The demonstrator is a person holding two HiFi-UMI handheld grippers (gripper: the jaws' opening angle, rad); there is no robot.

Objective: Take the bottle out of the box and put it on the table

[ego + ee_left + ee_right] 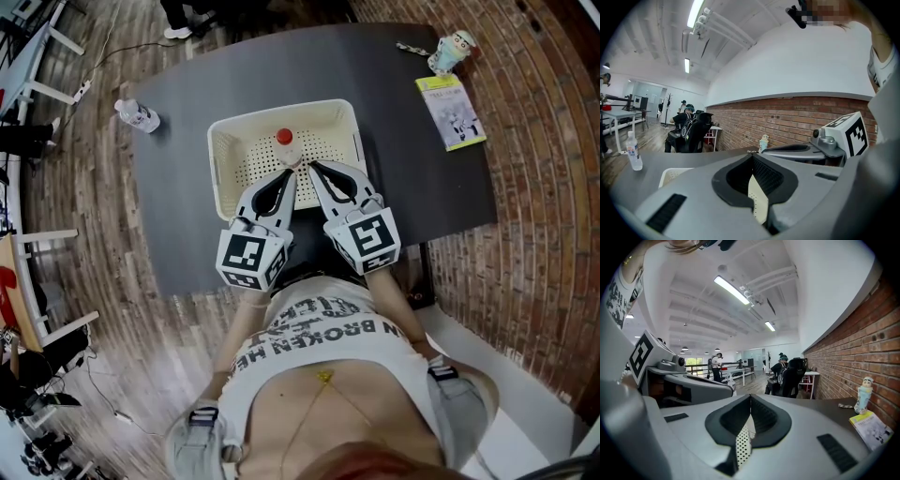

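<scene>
Left gripper: jaws pressed together, empty. The red-capped bottle stands in the white box, at twelve o'clock just past both tips, its label unreadable. Right gripper: likewise closed, empty. The booklet at two o'clock has print too small to read.

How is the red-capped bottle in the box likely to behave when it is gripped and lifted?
The bottle looks upright and narrow in the box, so a sideways nudge would probably tip it. Its round body would then likely roll. It seems to be small and plastic, so it is probably light.
</scene>
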